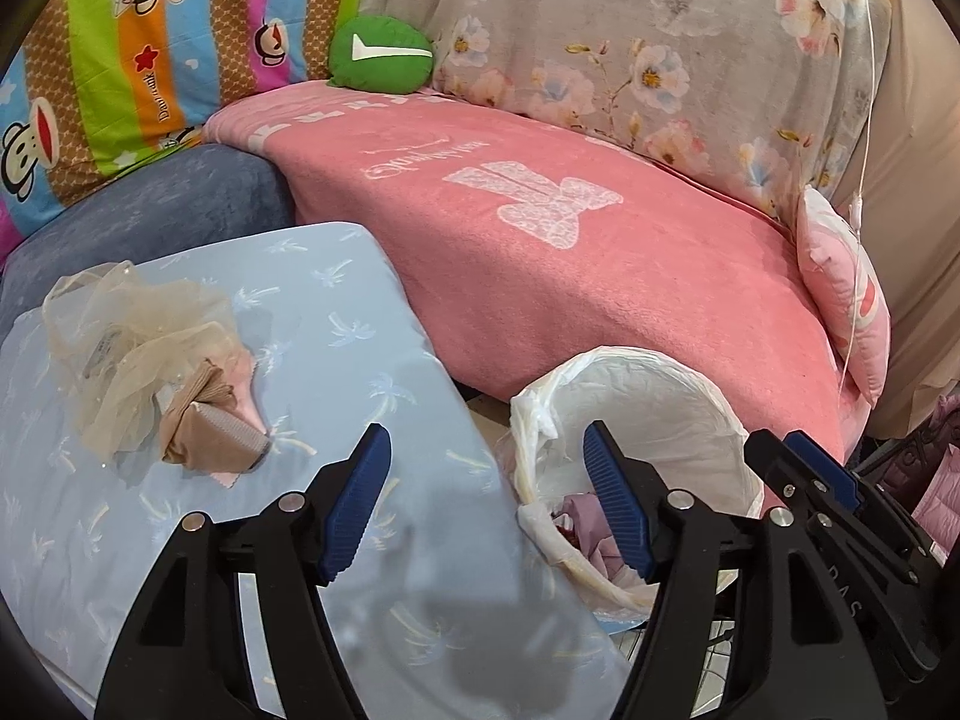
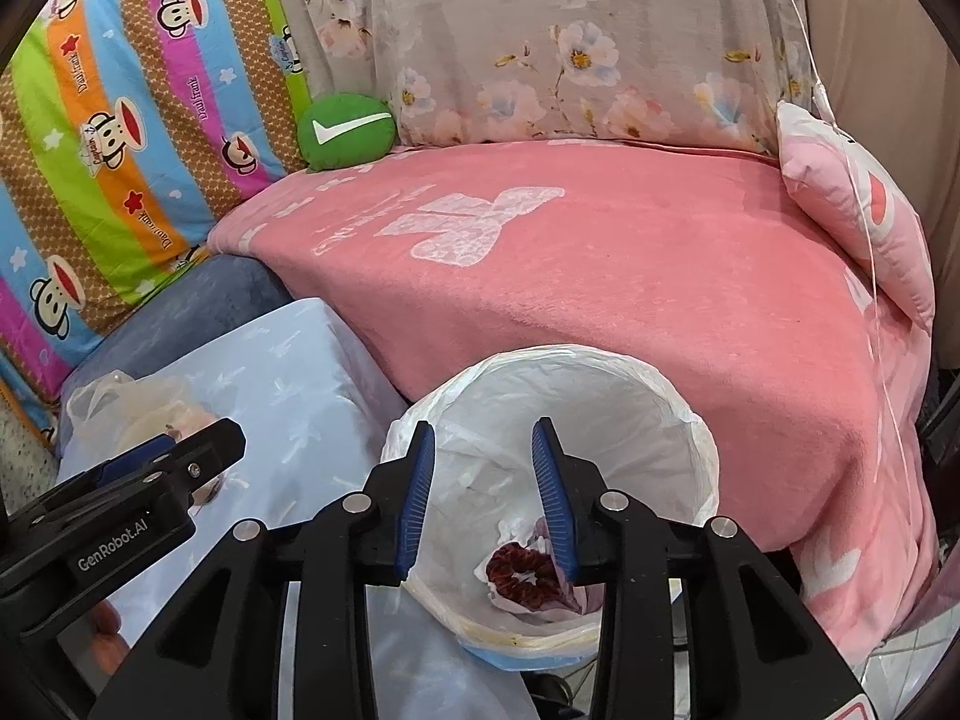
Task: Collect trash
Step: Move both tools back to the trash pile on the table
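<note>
Both hand-held grippers are released and carry nothing. Left gripper (image 1: 486, 504) has its jaws spread wide over the near edge of the pale blue cushion (image 1: 336, 324), and right gripper (image 2: 483, 498) hangs with its jaws parted directly above the mouth of the lined trash bin (image 2: 708, 450).

What remains to collect lies ahead and to the left of the left gripper, well apart from its fingertips: a loose pile of trash (image 1: 150, 360) resting on the blue cushion. It looks like a crumpled sheer beige wrapper or netting, with a tan, stocking-like bundle and a scrap of pink at the side nearest the gripper. From the right wrist view the same pile shows only partly, behind the left gripper's body.

All of it should be very light, soft and limp, so it will likely collapse and trail rather than lift as one piece. The sheer film may be slippery and could slide from the pads. The tan bundle, denser and folded, seems the surest place to pinch, ideally catching a fold of film with it.

The bin, just right of the left gripper, already holds a dark red scrunchie-like item (image 2: 521, 570) and crumpled pale material.
</note>
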A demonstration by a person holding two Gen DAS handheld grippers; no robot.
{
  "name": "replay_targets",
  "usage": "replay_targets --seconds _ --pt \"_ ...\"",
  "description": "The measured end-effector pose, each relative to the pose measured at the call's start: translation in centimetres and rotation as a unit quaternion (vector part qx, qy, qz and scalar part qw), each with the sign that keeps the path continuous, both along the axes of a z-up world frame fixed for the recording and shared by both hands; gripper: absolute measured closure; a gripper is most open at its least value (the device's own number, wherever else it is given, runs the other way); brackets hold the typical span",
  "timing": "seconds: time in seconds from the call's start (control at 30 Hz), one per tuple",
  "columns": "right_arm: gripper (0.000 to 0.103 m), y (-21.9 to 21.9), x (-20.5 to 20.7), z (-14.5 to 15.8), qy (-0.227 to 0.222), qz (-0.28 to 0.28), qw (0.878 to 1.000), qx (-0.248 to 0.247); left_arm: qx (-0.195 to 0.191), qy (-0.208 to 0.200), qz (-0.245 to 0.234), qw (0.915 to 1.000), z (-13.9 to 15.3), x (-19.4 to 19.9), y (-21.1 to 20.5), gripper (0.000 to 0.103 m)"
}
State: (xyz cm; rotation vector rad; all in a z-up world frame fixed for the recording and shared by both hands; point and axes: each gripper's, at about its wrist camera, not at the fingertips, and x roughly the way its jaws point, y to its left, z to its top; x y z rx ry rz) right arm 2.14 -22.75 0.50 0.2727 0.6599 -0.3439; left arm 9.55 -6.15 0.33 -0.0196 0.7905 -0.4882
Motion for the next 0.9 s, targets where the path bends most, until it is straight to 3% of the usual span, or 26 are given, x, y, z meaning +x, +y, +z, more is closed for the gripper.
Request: replay_targets --seconds 0.9 --pt "0.062 7.4 2.0 0.4 0.009 0.064 0.998 -0.020 -0.011 0.011 0.073 0.9972 -0.9 0.7 7.7 0.039"
